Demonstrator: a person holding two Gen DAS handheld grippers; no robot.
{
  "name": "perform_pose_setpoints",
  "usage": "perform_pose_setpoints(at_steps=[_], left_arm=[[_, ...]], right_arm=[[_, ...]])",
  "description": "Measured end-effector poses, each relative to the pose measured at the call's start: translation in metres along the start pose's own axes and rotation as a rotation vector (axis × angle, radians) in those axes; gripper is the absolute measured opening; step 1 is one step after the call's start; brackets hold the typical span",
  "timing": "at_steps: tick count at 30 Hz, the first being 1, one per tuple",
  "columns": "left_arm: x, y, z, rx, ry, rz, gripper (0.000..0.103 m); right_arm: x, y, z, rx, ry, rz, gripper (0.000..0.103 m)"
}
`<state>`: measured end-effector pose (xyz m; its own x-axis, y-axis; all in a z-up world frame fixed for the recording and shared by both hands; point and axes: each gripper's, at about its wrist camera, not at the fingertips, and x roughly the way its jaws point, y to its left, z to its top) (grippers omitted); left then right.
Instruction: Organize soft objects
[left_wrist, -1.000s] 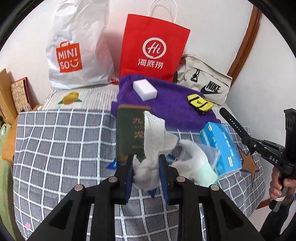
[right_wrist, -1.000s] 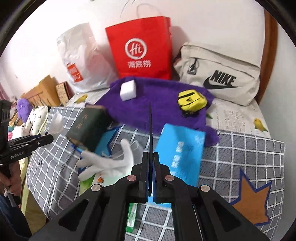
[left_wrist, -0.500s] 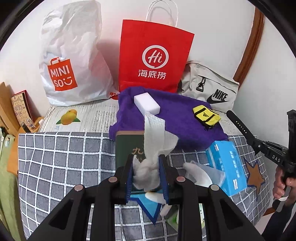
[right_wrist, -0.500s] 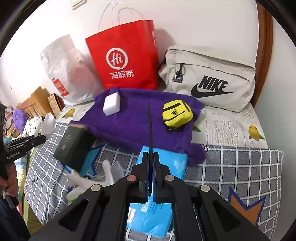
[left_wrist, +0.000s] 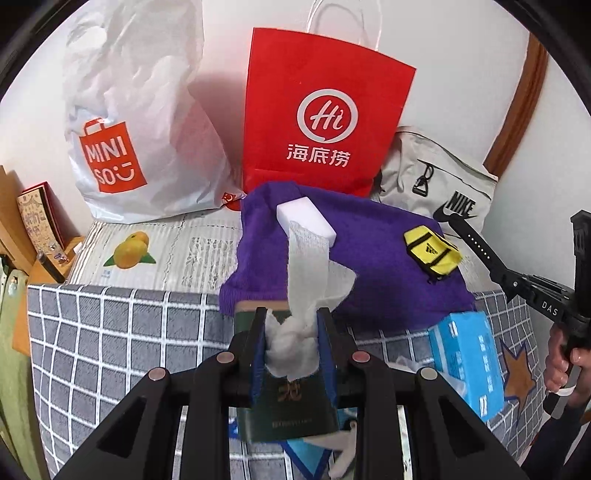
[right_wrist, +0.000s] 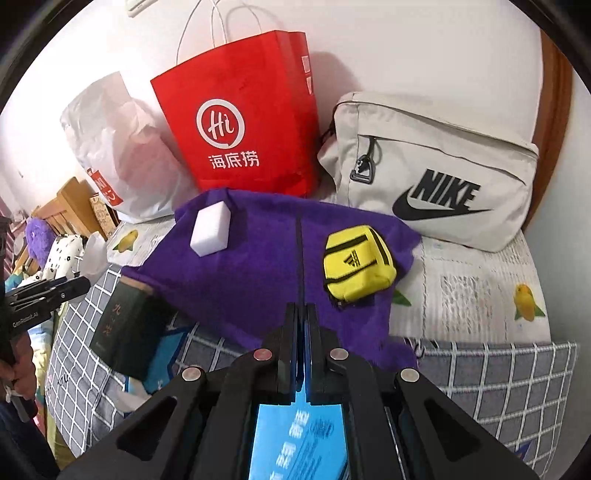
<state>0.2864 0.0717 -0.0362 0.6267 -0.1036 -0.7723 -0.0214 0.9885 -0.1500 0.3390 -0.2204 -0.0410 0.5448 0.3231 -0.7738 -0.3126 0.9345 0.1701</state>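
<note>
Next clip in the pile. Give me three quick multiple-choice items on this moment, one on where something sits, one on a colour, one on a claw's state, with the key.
1. Where does the white sponge block lie?
A. on the purple towel
B. inside the red paper bag
C. on the grey Nike bag

2. What colour is the small pouch on the towel?
A. green
B. yellow
C. orange

3. What is the left claw doing?
A. wide open and empty
B. gripping a blue box
C. shut on a wad of white gauze

Key: 1 A, the block rests on the purple cloth near its far edge. 2 B, it is bright yellow with black trim. 3 C, the gauze is pinched between the fingers, its tail sticking up.
</note>
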Motion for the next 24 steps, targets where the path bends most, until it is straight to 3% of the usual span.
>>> perform_pose_setpoints(at_steps=[14, 24], left_arm=[[0.049, 0.004, 0.037, -0.012, 0.025, -0.021, 0.025], [0.079, 0.010, 0.048, -0.043, 0.061, -0.022, 0.025]], right_arm=[[0.059, -0.011, 0.021, -0.001, 0.078, 0.009, 0.003], [0.101, -0.011, 0.010, -0.058, 0.183, 0.010, 0.003]])
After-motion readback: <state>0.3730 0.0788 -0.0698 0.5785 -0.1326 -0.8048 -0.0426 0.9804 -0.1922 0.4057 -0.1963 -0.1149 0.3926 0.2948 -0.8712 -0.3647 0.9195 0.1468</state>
